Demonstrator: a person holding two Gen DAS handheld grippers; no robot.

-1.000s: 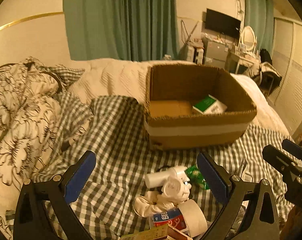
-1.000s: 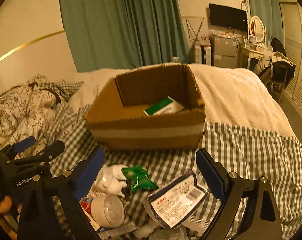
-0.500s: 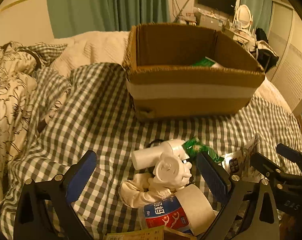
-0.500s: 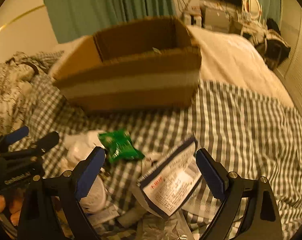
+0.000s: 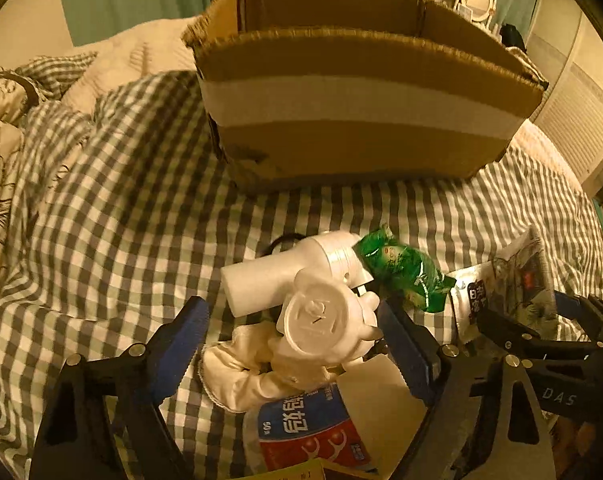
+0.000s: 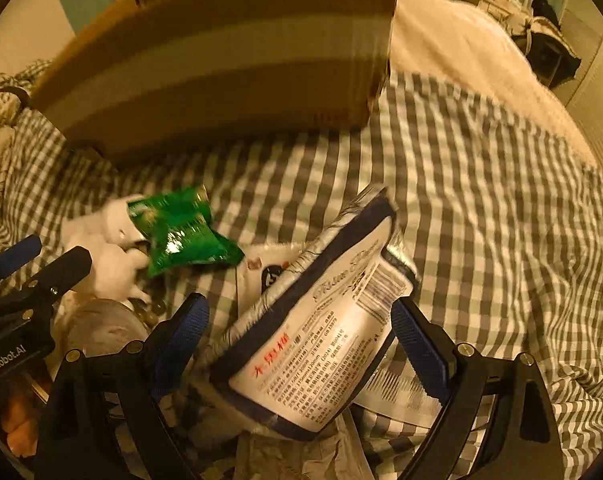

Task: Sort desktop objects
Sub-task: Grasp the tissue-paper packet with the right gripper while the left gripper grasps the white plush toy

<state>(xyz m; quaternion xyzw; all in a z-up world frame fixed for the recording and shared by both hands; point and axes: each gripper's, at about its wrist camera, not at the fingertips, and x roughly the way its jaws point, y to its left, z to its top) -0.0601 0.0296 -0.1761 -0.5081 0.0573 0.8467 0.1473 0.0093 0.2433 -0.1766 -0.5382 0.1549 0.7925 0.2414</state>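
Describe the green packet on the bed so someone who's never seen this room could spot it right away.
Find the big cardboard box on the checked bedspread. In the clutter just in front of it, the green packet lies beside a white plastic toy. It is the only shiny, crinkled, bright green thing among white and pale items.

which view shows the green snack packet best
The left wrist view: the green snack packet is sharp and unblurred beside the white plastic toy, though its left end tucks behind it. The right wrist view shows the packet whole but motion-blurred, lying on the checked blanket.
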